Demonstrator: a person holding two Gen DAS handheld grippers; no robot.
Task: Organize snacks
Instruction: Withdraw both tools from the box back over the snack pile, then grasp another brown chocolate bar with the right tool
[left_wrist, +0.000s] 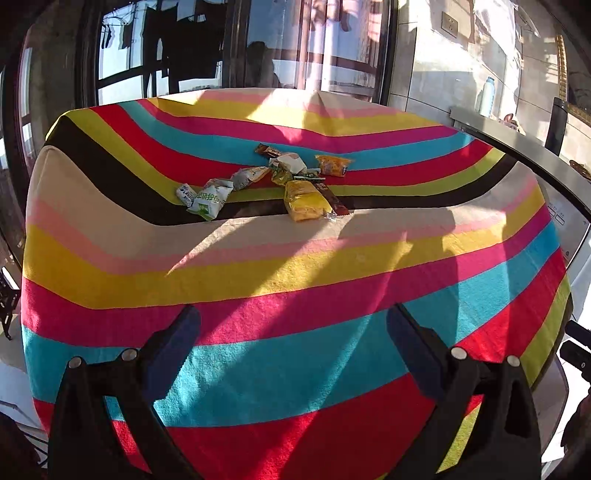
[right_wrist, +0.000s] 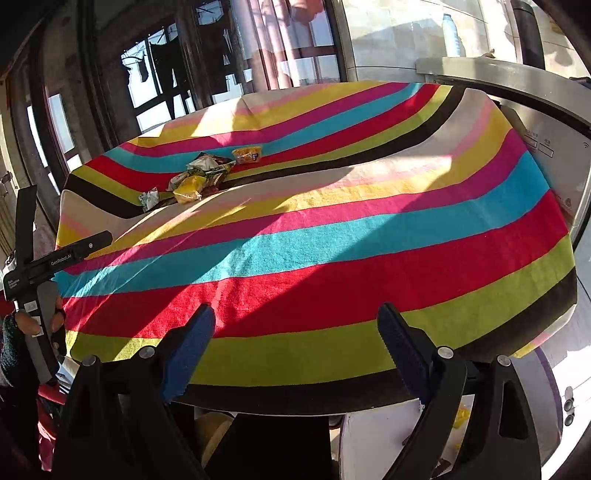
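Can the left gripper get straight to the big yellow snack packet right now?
Probably yes. The left gripper is open and empty, and only bare striped tablecloth lies between it and the yellow snack packet, which sits at the near edge of the pile.

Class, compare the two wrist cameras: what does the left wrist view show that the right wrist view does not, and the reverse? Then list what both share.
Only the left wrist view: the left tool, open and empty, from behind.

Only the right wrist view: a gloved hand gripping the other tool's handle, and the right tool, open and empty.

Both: the striped tablecloth and the snack pile far across it.
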